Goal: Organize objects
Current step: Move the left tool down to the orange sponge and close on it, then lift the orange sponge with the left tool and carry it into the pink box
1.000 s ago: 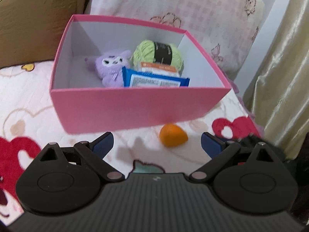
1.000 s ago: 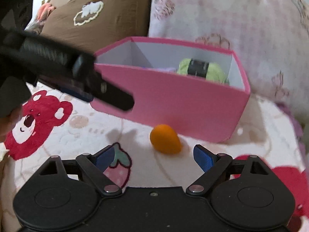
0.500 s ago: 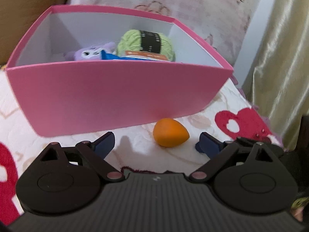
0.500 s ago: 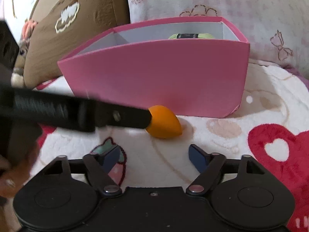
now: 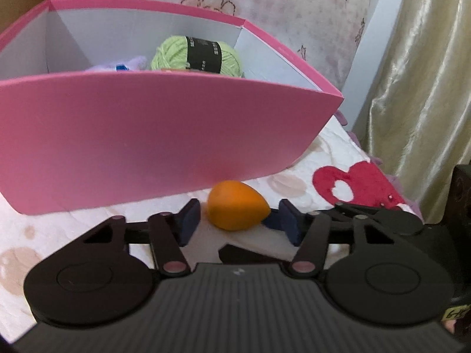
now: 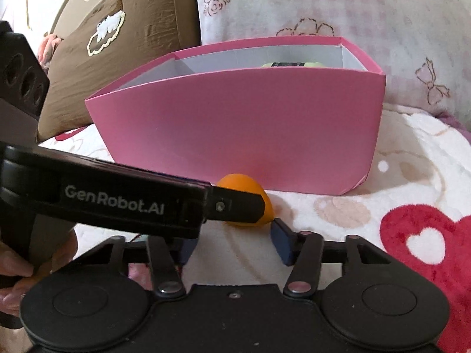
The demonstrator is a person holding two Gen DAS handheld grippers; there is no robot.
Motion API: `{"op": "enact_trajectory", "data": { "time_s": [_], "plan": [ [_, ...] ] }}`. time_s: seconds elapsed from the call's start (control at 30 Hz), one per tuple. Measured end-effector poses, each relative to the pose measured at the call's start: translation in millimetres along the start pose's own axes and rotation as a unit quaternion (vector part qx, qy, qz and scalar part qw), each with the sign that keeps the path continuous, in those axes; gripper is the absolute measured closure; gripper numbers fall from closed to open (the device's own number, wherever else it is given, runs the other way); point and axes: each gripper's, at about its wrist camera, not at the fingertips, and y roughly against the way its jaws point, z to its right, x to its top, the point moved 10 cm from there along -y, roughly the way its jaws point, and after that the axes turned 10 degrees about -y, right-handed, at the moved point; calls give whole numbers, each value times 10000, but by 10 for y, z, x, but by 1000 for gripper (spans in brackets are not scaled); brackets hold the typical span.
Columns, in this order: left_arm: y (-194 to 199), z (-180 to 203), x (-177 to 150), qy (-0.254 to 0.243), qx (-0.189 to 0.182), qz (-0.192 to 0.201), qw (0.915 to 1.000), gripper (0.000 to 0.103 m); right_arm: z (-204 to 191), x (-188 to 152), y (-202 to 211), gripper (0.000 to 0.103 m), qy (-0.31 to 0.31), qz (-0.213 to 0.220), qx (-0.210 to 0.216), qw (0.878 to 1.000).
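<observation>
The orange egg-shaped sponge (image 5: 237,209) lies on the bed blanket (image 5: 338,153), just at 6 o'clock of the pink box (image 5: 164,135). The left tool (image 5: 235,219) is closing around it, probably not pressing yet. The right tool (image 6: 232,242) is closing too, with nothing between.

The left gripper (image 5: 235,220) angles downward, jaws closing around an orange egg-shaped sponge (image 5: 237,208). The right gripper (image 6: 232,242), just beside it, angles downward too, jaws closing, empty.
</observation>
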Motion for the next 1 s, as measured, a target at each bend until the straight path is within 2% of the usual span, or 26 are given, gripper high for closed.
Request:
{"op": "enact_trajectory", "data": {
  "time_s": [0.2, 0.3, 0.43, 0.77, 0.93, 1.0],
  "plan": [
    [56, 53, -22, 270, -191, 5, 9995, 50, 3, 38, 27, 51, -34, 56, -33, 10000],
    [116, 104, -37, 197, -190, -29, 9996, 50, -47, 36, 75, 51, 136, 70, -61, 9999],
    [202, 153, -91, 296, -427, -246, 9983, 50, -94, -2, 133, 49, 311, -10, -101, 9995],
    [475, 214, -142, 329, -643, -350, 9968, 47, -307, -50, 337, 48, 740, 2, 40, 9973],
    [597, 264, -218, 287, -586, -583, 9962, 47, -423, -50, 473, 50, 823, -9, 193, 9964],
    [696, 294, -234, 159, -463, -552, 9973, 47, -490, -74, 533, 50, 918, -39, 179, 9956]
  ]
}}
